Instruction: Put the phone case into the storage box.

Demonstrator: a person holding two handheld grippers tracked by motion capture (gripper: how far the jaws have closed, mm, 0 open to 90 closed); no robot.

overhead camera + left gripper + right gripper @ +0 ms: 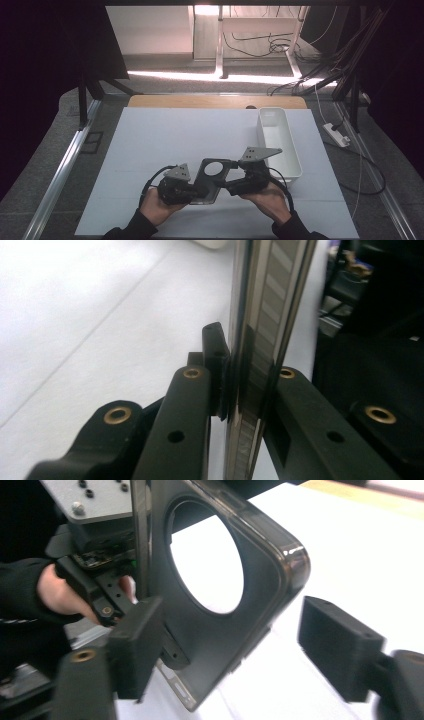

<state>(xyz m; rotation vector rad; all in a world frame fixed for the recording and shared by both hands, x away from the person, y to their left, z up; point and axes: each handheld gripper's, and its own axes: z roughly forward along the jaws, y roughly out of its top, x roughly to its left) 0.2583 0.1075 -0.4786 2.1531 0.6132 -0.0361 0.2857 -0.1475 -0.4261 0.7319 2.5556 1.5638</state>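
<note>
Case [210,176], a dark phone shell with a round hole, sits low centre of the high view above the tabletop [165,140], clamped edge-on by the left claw [196,190]. Right claw [231,186] is spread wide just right of it; in its own view the case stands left of centre, long axis upright, beside one jaw.

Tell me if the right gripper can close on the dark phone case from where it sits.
Probably yes: the right gripper is open with its fingers either side of the phone case, which the left gripper already clamps. Nothing sits between.
</note>
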